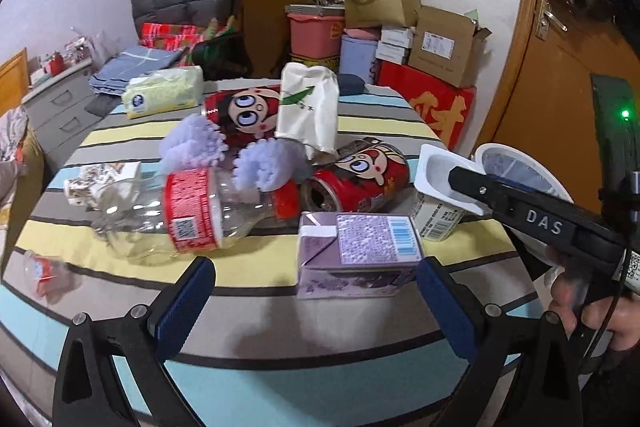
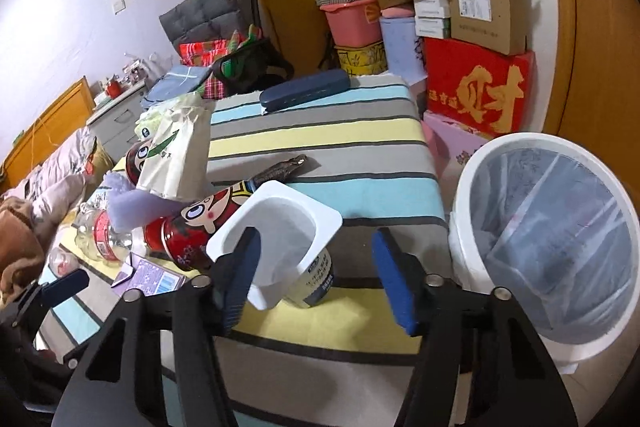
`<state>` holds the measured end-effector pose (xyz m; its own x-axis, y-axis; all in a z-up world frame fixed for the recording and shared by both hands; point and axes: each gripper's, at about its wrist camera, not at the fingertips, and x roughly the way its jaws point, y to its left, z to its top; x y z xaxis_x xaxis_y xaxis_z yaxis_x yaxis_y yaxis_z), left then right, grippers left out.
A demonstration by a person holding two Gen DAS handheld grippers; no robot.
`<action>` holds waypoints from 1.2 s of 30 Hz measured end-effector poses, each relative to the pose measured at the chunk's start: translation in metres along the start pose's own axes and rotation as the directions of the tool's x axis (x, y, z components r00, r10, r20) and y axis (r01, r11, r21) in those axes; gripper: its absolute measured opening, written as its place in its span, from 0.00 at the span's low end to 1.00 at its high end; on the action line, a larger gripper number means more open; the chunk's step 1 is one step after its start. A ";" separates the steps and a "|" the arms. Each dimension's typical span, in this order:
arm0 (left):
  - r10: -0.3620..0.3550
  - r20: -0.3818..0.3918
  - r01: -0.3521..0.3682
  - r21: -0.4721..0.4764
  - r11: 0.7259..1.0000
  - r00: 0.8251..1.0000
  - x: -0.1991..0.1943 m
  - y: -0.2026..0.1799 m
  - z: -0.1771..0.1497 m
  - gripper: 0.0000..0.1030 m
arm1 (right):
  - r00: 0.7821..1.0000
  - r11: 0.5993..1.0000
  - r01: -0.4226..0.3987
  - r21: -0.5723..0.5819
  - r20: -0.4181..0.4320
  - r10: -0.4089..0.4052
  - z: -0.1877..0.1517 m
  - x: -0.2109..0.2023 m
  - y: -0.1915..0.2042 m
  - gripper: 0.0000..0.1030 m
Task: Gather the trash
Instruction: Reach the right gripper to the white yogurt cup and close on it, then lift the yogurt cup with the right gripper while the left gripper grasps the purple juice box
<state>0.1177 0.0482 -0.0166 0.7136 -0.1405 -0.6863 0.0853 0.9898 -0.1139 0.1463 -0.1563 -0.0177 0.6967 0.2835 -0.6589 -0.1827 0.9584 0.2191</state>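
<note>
Trash lies on a striped tablecloth (image 1: 280, 327). It includes a clear bottle with a red label (image 1: 188, 215), a red cartoon can (image 1: 360, 179), a purple drink carton (image 1: 360, 243) and a white yogurt cup (image 2: 288, 227). My left gripper (image 1: 314, 269) is open just before the carton, one finger on each side and not touching it. My right gripper (image 2: 316, 239) is open at the tilted cup. Its left pad (image 2: 240, 267) is at the cup's near rim, and its right pad (image 2: 396, 287) is apart from the cup. A white bin with a clear liner (image 2: 472, 227) stands right of the table.
A white paper bag (image 1: 308, 111), a purple fluffy cloth (image 1: 192, 143), a second red can (image 1: 240, 111) and a tissue pack (image 1: 164, 95) crowd the middle. A blue case (image 2: 304, 91) lies at the far edge. Boxes (image 2: 476, 87) and a door (image 1: 560, 67) stand behind.
</note>
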 end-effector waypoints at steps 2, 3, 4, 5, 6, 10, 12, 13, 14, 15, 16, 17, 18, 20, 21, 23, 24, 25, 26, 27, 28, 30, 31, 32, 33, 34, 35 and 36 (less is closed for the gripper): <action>-0.009 -0.003 0.009 -0.004 1.000 1.000 0.003 -0.001 0.002 0.99 | 1.000 1.000 -0.013 0.013 -0.027 0.013 -0.002 0.002 -0.002 0.32; -0.012 -0.003 0.012 0.002 1.000 1.000 0.005 -0.003 0.003 0.99 | 0.999 1.000 -0.007 0.012 -0.035 0.007 -0.002 0.002 -0.004 0.22; -0.017 -0.007 0.017 0.007 1.000 1.000 0.008 -0.004 0.004 0.99 | 0.999 1.000 -0.007 0.019 -0.037 0.008 -0.002 0.002 -0.006 0.15; -0.025 -0.013 0.026 0.011 1.000 1.000 0.010 -0.005 0.005 0.99 | 0.999 1.000 -0.012 0.026 -0.041 0.013 0.001 0.003 -0.009 0.15; -0.033 -0.023 0.033 0.016 0.999 0.999 0.013 -0.007 0.006 0.99 | 0.999 0.999 -0.018 0.038 -0.045 0.020 0.002 0.003 -0.012 0.15; -0.042 -0.037 0.043 0.022 0.999 0.998 0.019 -0.013 0.008 0.99 | 1.000 0.998 -0.002 0.067 -0.024 0.004 0.004 -0.005 -0.020 0.09; -0.092 -0.046 0.093 0.021 0.995 0.995 0.020 -0.016 0.006 0.99 | 1.000 0.998 0.017 0.054 -0.023 -0.016 0.003 -0.009 -0.020 0.09; -0.106 -0.053 0.107 0.021 0.994 0.993 0.021 -0.018 0.005 0.99 | 0.999 0.999 0.029 0.045 -0.017 -0.028 0.002 -0.011 -0.020 0.09; -0.116 -0.058 0.117 0.021 0.993 0.992 0.022 -0.020 0.005 0.99 | 0.999 0.999 0.036 0.038 -0.013 -0.036 0.004 -0.010 -0.020 0.09; -0.128 -0.063 0.130 0.021 0.991 0.990 0.022 -0.023 0.003 0.99 | 0.999 0.999 0.043 0.033 -0.010 -0.042 0.004 -0.011 -0.021 0.09; -0.137 -0.065 0.139 0.020 0.990 0.988 0.021 -0.024 0.002 0.99 | 0.999 0.998 0.046 0.031 -0.008 -0.046 0.004 -0.013 -0.023 0.09; -0.151 -0.064 0.152 0.020 0.988 0.987 0.020 -0.026 0.000 0.99 | 0.999 0.998 0.049 0.032 -0.005 -0.049 0.003 -0.015 -0.024 0.09; -0.171 -0.067 0.173 0.022 0.985 0.983 0.019 -0.028 -0.002 0.99 | 0.999 0.998 0.054 0.033 -0.004 -0.054 0.004 -0.016 -0.026 0.09; -0.210 -0.075 0.213 0.035 0.976 0.975 0.015 -0.031 -0.007 0.99 | 0.998 0.998 0.059 0.036 -0.003 -0.059 0.004 -0.018 -0.031 0.09; -0.225 -0.081 0.230 0.048 0.972 0.971 0.014 -0.034 -0.008 0.99 | 0.998 0.997 0.061 0.038 -0.004 -0.061 0.003 -0.019 -0.033 0.09; -0.257 -0.094 0.263 0.069 0.962 0.962 0.011 -0.038 -0.009 0.99 | 0.998 0.997 0.063 0.043 -0.006 -0.063 0.002 -0.019 -0.036 0.09; -0.265 -0.091 0.272 0.071 0.960 0.960 0.009 -0.038 -0.009 0.99 | 0.998 0.997 0.066 0.051 -0.004 -0.066 0.002 -0.020 -0.037 0.09; -0.259 -0.074 0.265 0.074 0.962 0.963 0.005 -0.036 -0.009 0.99 | 0.998 0.996 0.065 0.055 -0.005 -0.064 0.001 -0.020 -0.038 0.09; -0.241 -0.056 0.245 0.088 0.965 0.969 0.002 -0.036 -0.008 0.99 | 0.998 0.997 0.061 0.056 -0.006 -0.061 0.000 -0.020 -0.038 0.09; -0.204 -0.031 0.206 0.123 0.971 0.979 -0.002 -0.036 -0.006 0.99 | 0.998 0.997 0.060 0.055 -0.007 -0.060 -0.001 -0.020 -0.038 0.09; -0.180 -0.016 0.181 0.147 0.973 0.983 -0.002 -0.035 -0.005 0.99 | 0.998 0.997 0.063 0.053 -0.010 -0.063 -0.002 -0.019 -0.038 0.09; -0.135 -0.021 0.137 0.177 0.975 0.991 0.004 -0.031 0.000 0.99 | 0.998 0.997 0.058 0.053 -0.012 -0.057 -0.004 -0.021 -0.037 0.09; -0.121 -0.025 0.123 0.179 0.976 0.992 0.006 -0.029 0.002 0.99 | 0.999 0.997 0.053 0.053 -0.011 -0.053 -0.005 -0.021 -0.036 0.09; -0.115 -0.025 0.117 0.185 0.976 0.993 0.009 -0.027 0.004 0.99 | 0.999 0.997 0.051 0.051 -0.012 -0.050 -0.005 -0.022 -0.035 0.09; -0.104 -0.033 0.108 0.188 0.976 0.994 0.014 -0.025 0.006 0.99 | 0.999 0.998 0.051 0.047 -0.010 -0.050 -0.005 -0.022 -0.033 0.09; -0.090 -0.039 0.096 0.190 0.977 0.995 0.017 -0.023 0.008 0.99 | 0.999 0.998 0.050 0.048 -0.010 -0.049 -0.006 -0.022 -0.034 0.09; -0.079 -0.037 0.084 0.197 0.977 0.996 0.018 -0.023 0.009 0.99 | 0.999 0.998 0.045 0.050 -0.011 -0.045 -0.006 -0.023 -0.034 0.09; -0.082 -0.031 0.086 0.204 0.975 0.996 0.021 -0.022 0.011 0.99 | 0.999 0.998 0.042 0.050 -0.011 -0.041 -0.006 -0.023 -0.033 0.08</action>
<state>0.1390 0.0236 -0.0206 0.6824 -0.2215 -0.6966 0.2865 0.9578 -0.0238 0.1318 -0.1947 -0.0142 0.6963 0.2439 -0.6751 -0.1182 0.9666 0.2273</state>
